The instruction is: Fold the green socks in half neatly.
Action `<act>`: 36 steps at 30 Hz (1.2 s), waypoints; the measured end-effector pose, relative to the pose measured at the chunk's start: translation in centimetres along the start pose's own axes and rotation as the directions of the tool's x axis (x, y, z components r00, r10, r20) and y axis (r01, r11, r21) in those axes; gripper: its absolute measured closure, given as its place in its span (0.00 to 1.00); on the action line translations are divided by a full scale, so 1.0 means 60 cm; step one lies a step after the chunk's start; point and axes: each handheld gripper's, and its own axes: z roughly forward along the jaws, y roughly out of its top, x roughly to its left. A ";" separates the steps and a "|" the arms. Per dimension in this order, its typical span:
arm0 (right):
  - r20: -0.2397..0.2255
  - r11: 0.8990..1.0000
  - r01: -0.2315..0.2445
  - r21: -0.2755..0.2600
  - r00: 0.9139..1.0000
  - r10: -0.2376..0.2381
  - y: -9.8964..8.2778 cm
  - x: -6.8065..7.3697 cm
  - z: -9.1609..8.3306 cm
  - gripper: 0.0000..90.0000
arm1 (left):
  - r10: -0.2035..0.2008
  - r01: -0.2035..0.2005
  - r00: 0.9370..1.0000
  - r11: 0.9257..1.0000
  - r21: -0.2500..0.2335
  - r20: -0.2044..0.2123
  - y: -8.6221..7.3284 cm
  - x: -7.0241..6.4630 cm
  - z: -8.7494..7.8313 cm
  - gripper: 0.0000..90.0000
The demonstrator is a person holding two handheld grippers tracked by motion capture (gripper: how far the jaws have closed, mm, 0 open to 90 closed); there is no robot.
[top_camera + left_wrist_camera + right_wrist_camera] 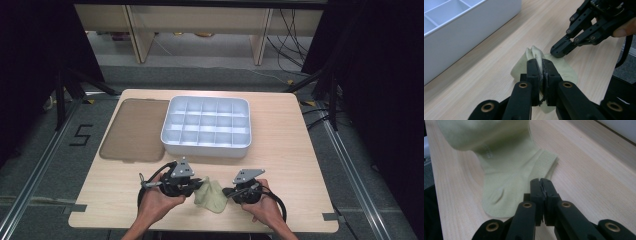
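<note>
Two grippers are working one pale green sock [210, 196] near the front edge of the wooden surface [300, 150], between the person's hands. The left gripper [196, 186] is pinching the sock — in the left gripper view its jaws are pressing together on a raised fold of the fabric [536, 53], which is bunching up between them. The right gripper [226, 192] is sitting at the sock's other side; in its own view the jaws are closing flat against each other at the ribbed cuff [546, 161], and they appear to be nipping the cuff's edge, though I cannot tell how much cloth they are actually catching.

From the right gripper view the sock's long axis is running away from the jaws: cuff nearest, heel next [499, 195], the rest lifting off the surface toward the left gripper. So the sock is stretching between the two hands, roughly side to side across the surface.

Behind both grippers, well apart from the sock, a white divided organizer tray [206, 147] is standing with its compartments empty, and a brown translucent lid [132, 130] is lying flat just beside it on the left. The tray is lying straight ahead of the sock; both hands are looking about equally near it — the left perhaps slightly nearer.
</note>
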 end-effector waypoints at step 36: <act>0.022 0.995 -0.073 -0.064 0.997 0.075 -0.014 -0.022 -0.049 0.95 | 0.041 -0.042 0.999 0.992 0.118 0.008 0.008 -0.029 0.090 0.82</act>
